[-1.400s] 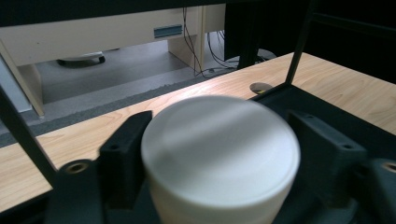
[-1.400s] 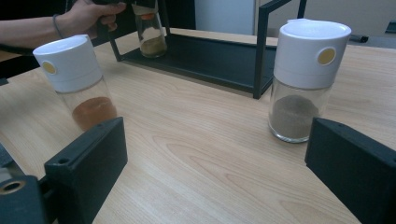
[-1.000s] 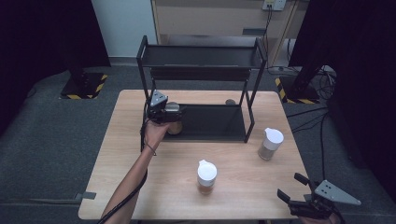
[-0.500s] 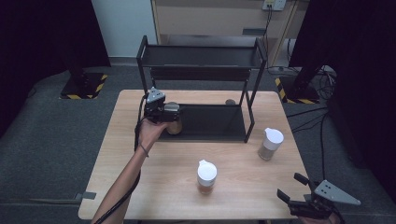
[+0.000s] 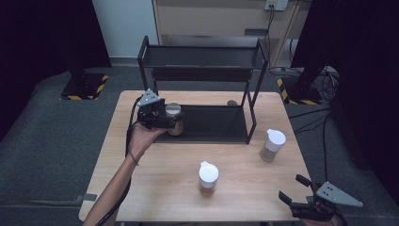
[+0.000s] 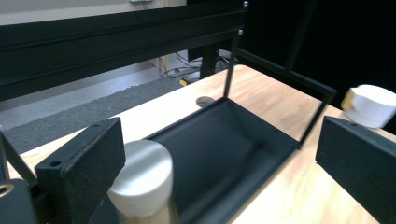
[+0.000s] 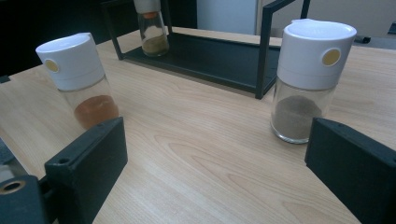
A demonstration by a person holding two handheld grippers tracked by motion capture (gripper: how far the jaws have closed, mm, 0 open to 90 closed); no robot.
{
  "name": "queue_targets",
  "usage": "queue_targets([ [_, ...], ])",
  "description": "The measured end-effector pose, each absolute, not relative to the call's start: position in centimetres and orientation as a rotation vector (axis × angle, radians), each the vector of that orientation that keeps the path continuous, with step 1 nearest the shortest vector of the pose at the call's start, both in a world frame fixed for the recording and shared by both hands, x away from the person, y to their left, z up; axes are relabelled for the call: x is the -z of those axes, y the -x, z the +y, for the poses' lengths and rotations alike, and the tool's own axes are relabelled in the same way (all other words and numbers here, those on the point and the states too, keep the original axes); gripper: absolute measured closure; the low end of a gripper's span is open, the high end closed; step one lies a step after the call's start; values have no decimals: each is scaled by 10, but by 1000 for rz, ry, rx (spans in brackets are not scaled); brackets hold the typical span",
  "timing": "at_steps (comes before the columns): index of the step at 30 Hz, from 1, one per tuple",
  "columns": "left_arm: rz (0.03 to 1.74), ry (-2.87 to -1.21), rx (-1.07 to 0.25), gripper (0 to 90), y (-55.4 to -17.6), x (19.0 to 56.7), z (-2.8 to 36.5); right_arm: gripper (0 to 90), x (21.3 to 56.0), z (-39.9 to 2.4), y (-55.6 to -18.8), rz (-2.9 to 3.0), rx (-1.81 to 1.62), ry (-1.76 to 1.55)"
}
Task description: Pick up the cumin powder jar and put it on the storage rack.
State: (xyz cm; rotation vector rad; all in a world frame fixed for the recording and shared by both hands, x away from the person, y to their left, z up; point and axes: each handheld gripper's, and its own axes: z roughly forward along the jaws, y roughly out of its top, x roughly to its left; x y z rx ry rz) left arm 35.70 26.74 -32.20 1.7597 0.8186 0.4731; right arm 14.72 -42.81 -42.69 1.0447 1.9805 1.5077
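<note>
The left gripper point(image 5: 162, 117) has just been opening its jaws wide, and the spice jar point(image 5: 174, 118) stands free on the left end of the black rack's point(image 5: 211, 125) bottom tray, while the right gripper point(image 5: 301, 200), also wide open, waits at the table's point(image 5: 160, 188) near right corner.

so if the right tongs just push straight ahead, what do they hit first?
Probably nothing on the bare table at first. The right tongs, open, aim between the orange spice jar and the grey spice jar; beyond stands the black rack, though depth is unclear.
</note>
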Motion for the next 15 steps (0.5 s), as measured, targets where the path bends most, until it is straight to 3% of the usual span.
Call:
queue_targets([
  [15, 719, -1758, -467, 4, -310, 311, 288, 60, 427, -428, -147, 1982, -1503, -1045],
])
